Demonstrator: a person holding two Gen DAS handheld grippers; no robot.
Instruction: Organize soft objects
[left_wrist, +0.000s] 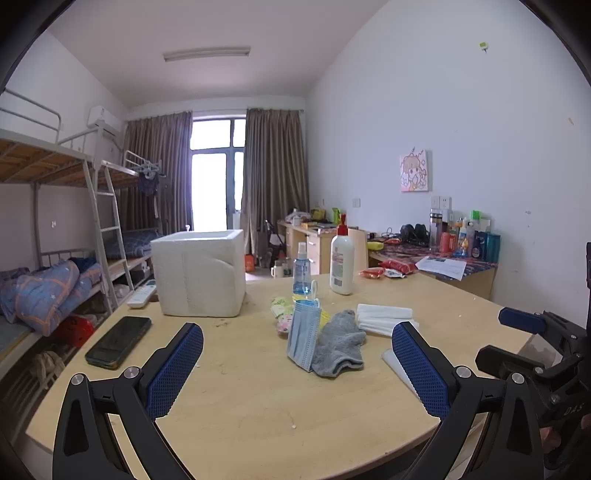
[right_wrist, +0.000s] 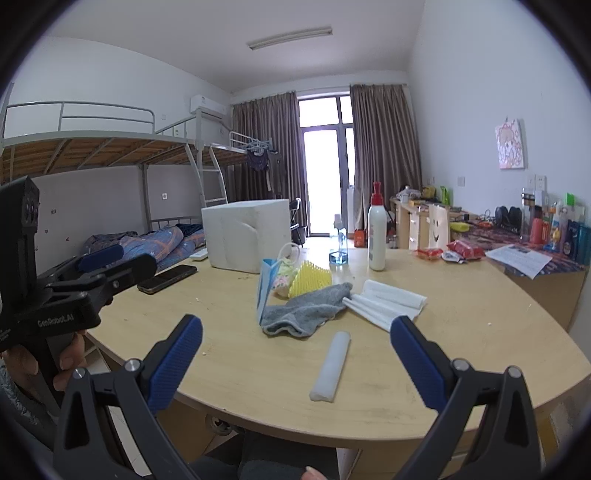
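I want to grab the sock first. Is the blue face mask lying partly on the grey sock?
Yes, the blue face mask overlaps the left edge of the grey sock on the table.

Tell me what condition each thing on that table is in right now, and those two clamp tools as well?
left gripper: open, empty.
right gripper: open, empty.
foam box: upright, open top.
face mask: draped over the pile.
grey sock: crumpled, lying flat.
white folded cloths: stacked beside the sock.
white foam strip: lying flat, alone.
lotion bottle: upright, capped.
spray bottle: upright.
phone: flat, screen dark.
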